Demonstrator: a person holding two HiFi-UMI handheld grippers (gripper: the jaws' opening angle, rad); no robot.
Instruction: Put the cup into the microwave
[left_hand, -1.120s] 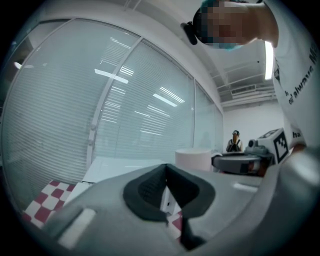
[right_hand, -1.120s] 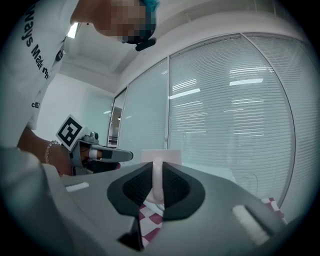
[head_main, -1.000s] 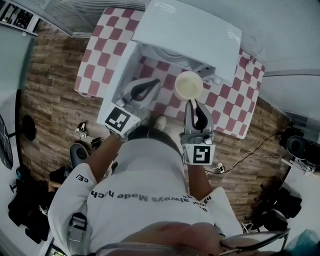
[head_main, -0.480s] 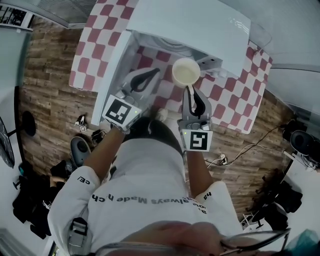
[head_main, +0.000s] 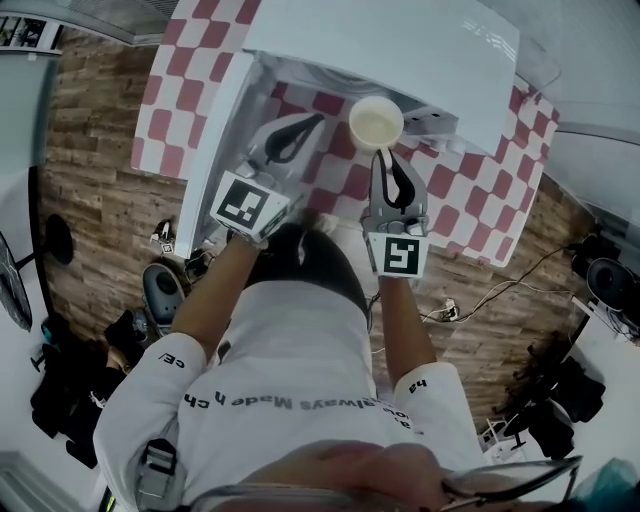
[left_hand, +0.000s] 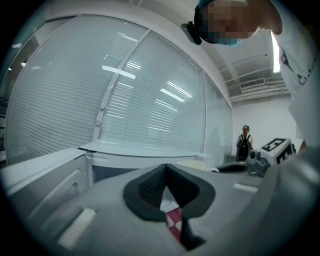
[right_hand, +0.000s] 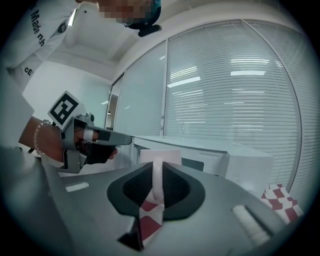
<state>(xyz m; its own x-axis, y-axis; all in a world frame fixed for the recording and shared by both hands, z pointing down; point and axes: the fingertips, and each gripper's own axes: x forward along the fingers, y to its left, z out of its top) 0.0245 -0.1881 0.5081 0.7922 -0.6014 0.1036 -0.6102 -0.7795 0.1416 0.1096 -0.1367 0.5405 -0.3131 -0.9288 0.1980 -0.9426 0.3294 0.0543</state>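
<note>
the right gripper (head_main: 382, 156) has its fingers clenched on the thin loop handle (right_hand: 157, 180) of the cup (head_main: 376, 124). The cup's body hangs just past the fingertips and clear of the surface (head_main: 165, 120). gripping by the handle looks meant to hold the mouth upward and to leave the body free to go in first. the microwave (head_main: 400, 45) stands straight ahead of those fingers, and the cup sits at the front of its opening, not yet set down inside as far as i can judge.

the left gripper (head_main: 316, 120) has its fingers pressed together on nothing, only checked cloth showing beneath them. it is held beside the open door (head_main: 215, 140), to the left of the right fingers, probably so the way in is left clear.

the cup is pale, near white, straight-walled with a round open mouth. whether anything is in it i cannot tell.
</note>
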